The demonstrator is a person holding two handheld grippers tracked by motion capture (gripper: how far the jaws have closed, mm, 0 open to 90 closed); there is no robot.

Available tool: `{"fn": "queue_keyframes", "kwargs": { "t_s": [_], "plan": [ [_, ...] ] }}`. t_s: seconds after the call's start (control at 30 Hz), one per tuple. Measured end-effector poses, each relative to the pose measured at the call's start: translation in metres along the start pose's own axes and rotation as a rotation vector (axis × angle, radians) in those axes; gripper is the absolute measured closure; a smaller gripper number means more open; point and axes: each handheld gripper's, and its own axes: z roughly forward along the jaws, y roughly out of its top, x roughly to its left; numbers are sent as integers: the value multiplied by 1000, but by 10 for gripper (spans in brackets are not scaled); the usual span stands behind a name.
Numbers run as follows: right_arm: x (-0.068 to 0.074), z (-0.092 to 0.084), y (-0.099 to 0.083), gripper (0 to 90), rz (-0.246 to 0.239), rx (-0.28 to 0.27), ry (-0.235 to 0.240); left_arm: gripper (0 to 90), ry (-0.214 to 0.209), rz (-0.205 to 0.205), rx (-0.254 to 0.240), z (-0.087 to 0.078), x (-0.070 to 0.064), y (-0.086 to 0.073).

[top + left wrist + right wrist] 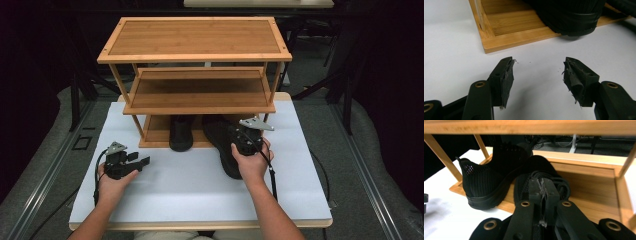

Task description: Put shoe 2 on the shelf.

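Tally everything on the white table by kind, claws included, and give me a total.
Black shoes: 2, one on the rack's bottom shelf, one clamped at its collar in the right claw
Wooden three-shelf rack: 1
Handheld claws: 2, the left claw open above the table
Total: 5

A warm honey-brown bamboo grain is shown on the three-tier rack (pixel 195 40). The desk (pixel 200 185) is covered in plain white with a pale wood edge. Both shoes are black: the shoe at eleven o'clock (pixel 486 180) is knitted with a fine ribbed pattern and dotted mesh at the heel, and the held shoe (pixel 541 170) is black knit too. The fingers (pixel 506 77) are matte black, with brass-coloured rivets.
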Motion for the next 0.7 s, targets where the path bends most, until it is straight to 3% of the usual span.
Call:
{"fn": "queue_keyframes", "kwargs": {
  "t_s": [0.13,0.23,0.37,0.5,0.57,0.6,0.7],
  "plan": [
    [10,10,-2,865,-20,22,17,407,2,3,6,-1,0,0],
    [18,16,-1,781,-47,50,54,407,2,2,6,-1,0,0],
    [23,16,2,729,-68,59,63,408,1,2,-5,0,0,0],
    [22,5,2,680,-74,50,98,407,2,3,-2,-1,0,0],
    [20,-9,1,634,-77,29,106,407,3,1,-2,-1,0,-1],
    [16,-23,-1,604,-85,29,134,407,5,1,-2,-1,0,-1],
    [12,-37,-5,575,-100,16,149,407,6,3,-1,-1,-1,-1]
  ]
}}
